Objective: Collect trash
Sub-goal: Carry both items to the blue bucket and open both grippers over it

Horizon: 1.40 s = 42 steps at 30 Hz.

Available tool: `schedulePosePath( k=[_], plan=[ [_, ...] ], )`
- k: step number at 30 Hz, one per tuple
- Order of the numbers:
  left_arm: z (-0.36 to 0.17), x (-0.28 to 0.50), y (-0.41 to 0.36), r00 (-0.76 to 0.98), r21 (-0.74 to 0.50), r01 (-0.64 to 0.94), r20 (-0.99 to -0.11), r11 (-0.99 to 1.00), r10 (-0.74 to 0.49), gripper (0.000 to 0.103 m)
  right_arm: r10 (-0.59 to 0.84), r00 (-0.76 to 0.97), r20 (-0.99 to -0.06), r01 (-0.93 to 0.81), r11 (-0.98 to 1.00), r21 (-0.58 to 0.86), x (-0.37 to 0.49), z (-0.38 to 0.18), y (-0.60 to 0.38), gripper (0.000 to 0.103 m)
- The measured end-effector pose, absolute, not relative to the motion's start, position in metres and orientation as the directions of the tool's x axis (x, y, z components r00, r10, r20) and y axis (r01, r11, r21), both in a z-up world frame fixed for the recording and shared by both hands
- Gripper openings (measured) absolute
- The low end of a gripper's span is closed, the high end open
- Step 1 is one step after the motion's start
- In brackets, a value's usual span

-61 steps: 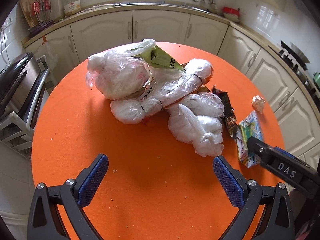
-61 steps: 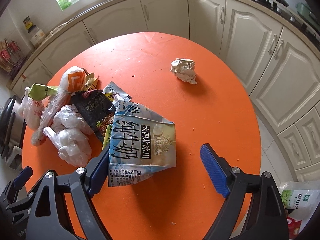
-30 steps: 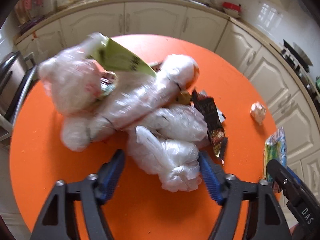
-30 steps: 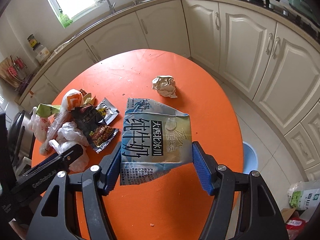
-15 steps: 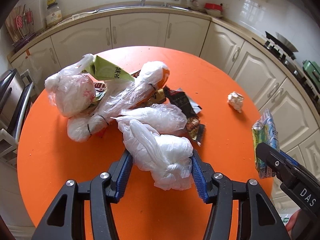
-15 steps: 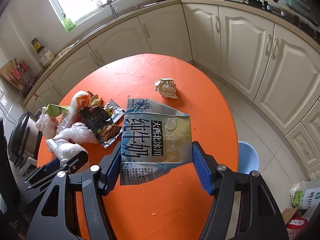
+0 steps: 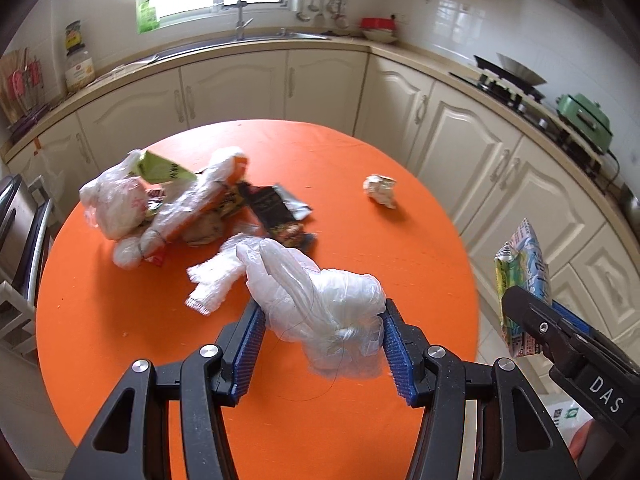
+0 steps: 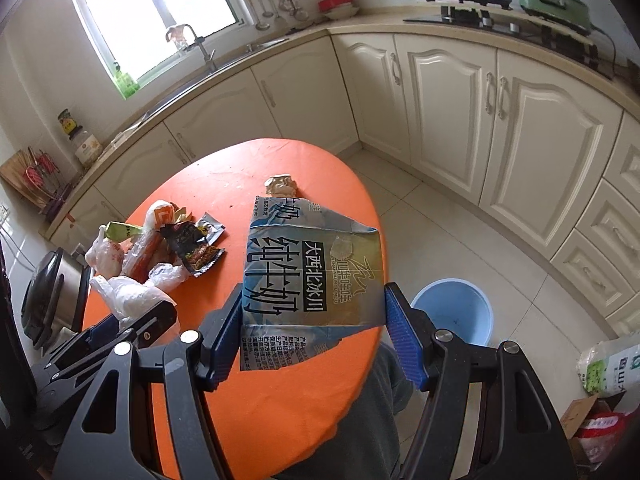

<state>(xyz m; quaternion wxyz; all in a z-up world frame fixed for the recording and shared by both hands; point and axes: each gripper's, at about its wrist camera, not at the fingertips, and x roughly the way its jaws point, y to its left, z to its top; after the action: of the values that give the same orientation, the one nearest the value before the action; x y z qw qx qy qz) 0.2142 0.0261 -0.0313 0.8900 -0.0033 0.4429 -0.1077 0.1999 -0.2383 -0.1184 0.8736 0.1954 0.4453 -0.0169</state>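
your left gripper (image 7: 322, 344) has just squeezed in on the white plastic bag (image 7: 320, 304). two seconds ago its jaws were wide with nothing in them; now the blue pads press both sides of the bag, about half way shut, and the bag is up off the orange table (image 7: 120, 304). its loose tail hangs toward the pile of bags and wrappers (image 7: 168, 204) near the table's far left edge. that pile and the crumpled paper ball (image 7: 380, 190) near the far right edge are not picked up yet.

your right gripper (image 8: 314, 336) has a firm hold of the flat milk carton (image 8: 316, 272), pads tight on its two sides, same as a second ago. it has come up, and now it hangs past the table's right edge. the blue bin (image 8: 452, 308) on the floor shows just to its right, so i think both things go there next.

the carton says 大西北冰川 and 纯牛奶 in big letters. the black arm at the right of your left view says das.
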Motion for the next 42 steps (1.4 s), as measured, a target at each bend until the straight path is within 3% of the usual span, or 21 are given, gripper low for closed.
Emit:
schedulePosePath(
  k=[12,29,32,36,42],
  plan=[
    [-0.039,0.213,-0.069,0.526,-0.065,0.381,-0.806,0.922,-0.274,0.052,0.025,0.614,-0.789,0.386,0.862,0.328,0.149,-0.123,-0.33,0.067],
    [-0.105,0.288,-0.226,0.385,-0.02,0.547,-0.882,0.837,-0.272,0.053,-0.095,0.534,-0.84,0.608,0.734,0.303,0.12,-0.17,-0.447,0.067],
    [-0.115,0.303,-0.243,0.376,-0.015,0.544,-0.889,0.839,-0.26,0.055,-0.104,0.519,-0.848,0.63,0.717,0.298,0.118,-0.177,-0.457,0.067],
    [-0.125,0.319,-0.258,0.336,-0.041,0.541,-0.905,0.84,-0.26,0.068,-0.104,0.503,-0.858,0.647,0.703,0.294,0.119,-0.184,-0.465,0.067],
    [-0.136,0.34,-0.265,0.299,-0.062,0.528,-0.92,0.847,-0.254,0.068,-0.097,0.488,-0.867,0.652,0.702,0.288,0.122,-0.192,-0.468,0.067]
  ],
)
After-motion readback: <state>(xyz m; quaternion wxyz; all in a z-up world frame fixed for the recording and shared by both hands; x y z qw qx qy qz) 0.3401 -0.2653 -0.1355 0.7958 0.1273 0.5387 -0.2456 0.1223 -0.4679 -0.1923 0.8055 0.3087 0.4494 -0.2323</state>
